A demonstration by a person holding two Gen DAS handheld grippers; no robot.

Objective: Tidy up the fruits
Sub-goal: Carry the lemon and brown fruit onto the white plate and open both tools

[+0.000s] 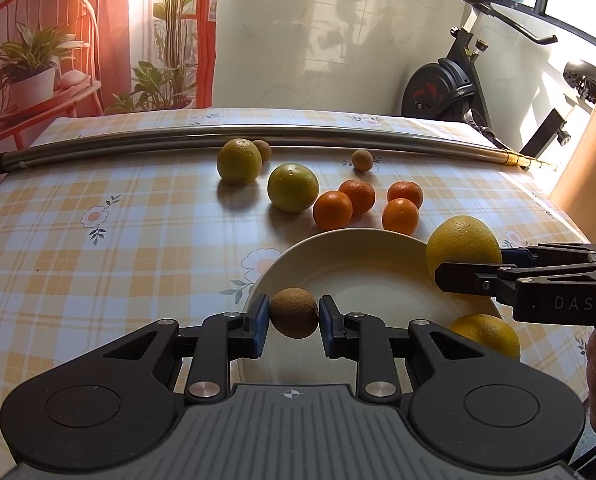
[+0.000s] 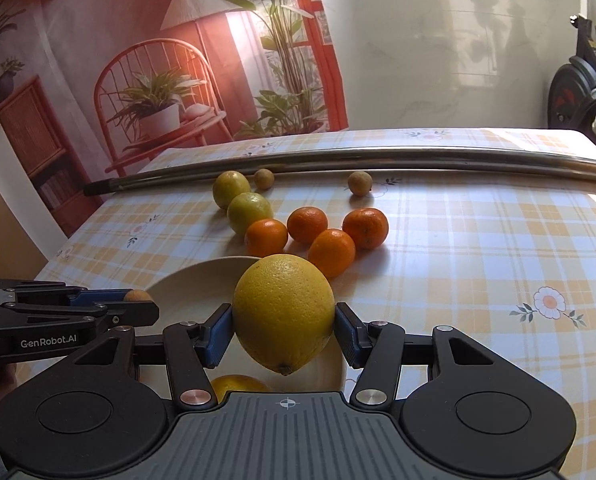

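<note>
The plate (image 1: 337,256) is the gathering spot, near the front of the desk (image 1: 98,264), and both carried fruits hang over it. The left gripper (image 1: 294,314) is closed on a small brown fruit (image 1: 294,313), pinched between its blue pads above the plate's left part. The right gripper (image 2: 284,320) is clamped on a large lemon (image 2: 284,312), its pads pressing the sides and the stem end pointing down, so the long axis stands roughly upright; it hangs over the plate's right rim. A second lemon (image 1: 485,334) already lies in the plate, beneath the carried one.

Beyond the plate sit four oranges (image 1: 332,210), then two green citrus fruits (image 1: 293,187) and two more brown fruits (image 1: 362,160) by the metal pipe (image 1: 218,138).

Both loads seem ready to set down; the lemon would likely have to land clear of its twin below.
</note>
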